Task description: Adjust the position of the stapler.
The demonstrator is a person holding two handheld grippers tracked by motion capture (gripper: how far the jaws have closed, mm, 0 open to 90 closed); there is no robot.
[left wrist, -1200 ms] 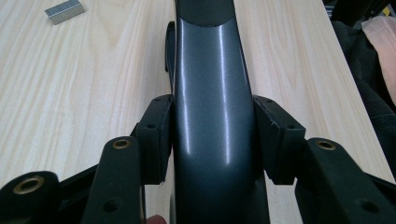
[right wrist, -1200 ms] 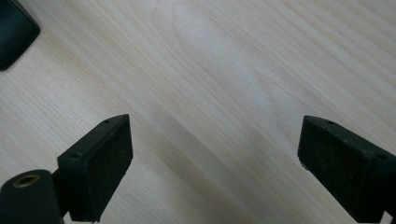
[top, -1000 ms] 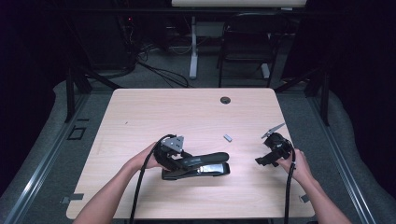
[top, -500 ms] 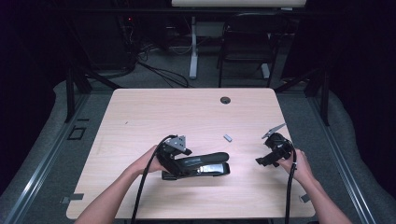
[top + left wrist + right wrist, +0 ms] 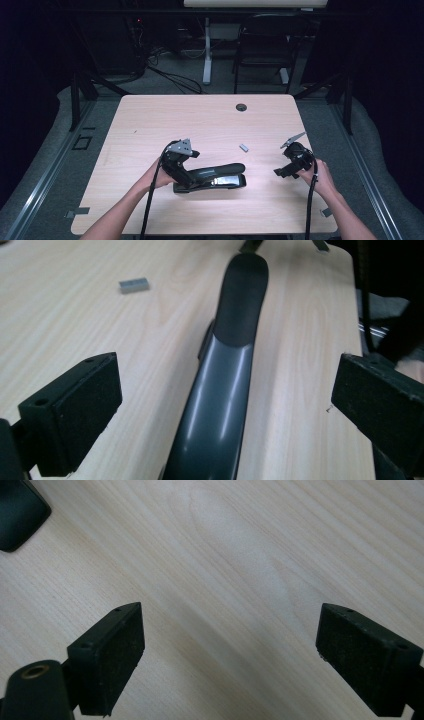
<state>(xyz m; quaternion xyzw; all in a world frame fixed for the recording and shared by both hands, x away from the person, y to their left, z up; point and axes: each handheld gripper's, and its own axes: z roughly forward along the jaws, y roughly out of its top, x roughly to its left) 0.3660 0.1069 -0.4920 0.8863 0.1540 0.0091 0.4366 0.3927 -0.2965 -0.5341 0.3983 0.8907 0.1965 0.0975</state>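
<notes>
Black and glossy, the stapler [image 5: 212, 177] is lying flat at the lower centre of the high view on the pale wood worktop [image 5: 150, 125], its rear end under the left gripper [image 5: 186, 175]. That gripper's jaws have just been opening; the fingers [image 5: 75, 412] are now standing released, well apart on either side of the stapler's arched handle, not pressing it. The right gripper [image 5: 283, 171] is hovering at the lower right, fingers [image 5: 107, 652] spread wide with nothing but bare wood between them.

The risk as I judge it: a finger could be catching the handle as the left hand lifts, dragging or tipping the stapler.

The left gripper view is showing the clear gaps beside the handle and a small grey block [image 5: 134, 285] at its upper left. The high view is placing that block beyond the stapler's front.
</notes>
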